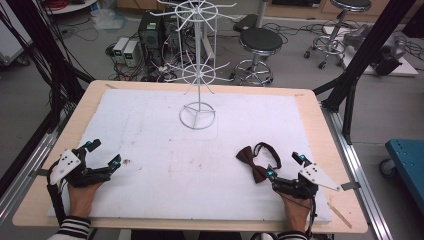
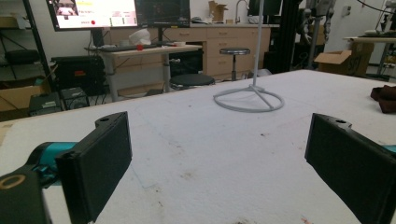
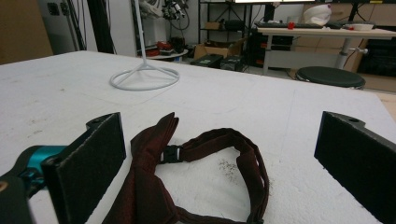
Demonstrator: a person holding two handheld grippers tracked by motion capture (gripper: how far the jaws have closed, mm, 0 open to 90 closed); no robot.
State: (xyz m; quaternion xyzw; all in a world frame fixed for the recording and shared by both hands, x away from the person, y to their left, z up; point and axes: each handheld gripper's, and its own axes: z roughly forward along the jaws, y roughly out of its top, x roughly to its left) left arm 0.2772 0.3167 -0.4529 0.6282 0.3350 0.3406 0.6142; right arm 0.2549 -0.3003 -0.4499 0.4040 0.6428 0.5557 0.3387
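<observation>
The right gripper [image 1: 286, 174] rests on the white mat with its jaws spread wide and gripping nothing; the dark red bow tie [image 1: 252, 162] lies flat just ahead of it, the bow nearest its inner jaw and the strap loop [image 3: 243, 158] curling between the 2 jaws. Closing here could catch only the thin strap, letting the bow dangle or slip, or drag the fabric across the mat. The left gripper [image 1: 102, 156] sits released, well apart from the tie, with the white wire stand [image 1: 197, 116] farther ahead
</observation>
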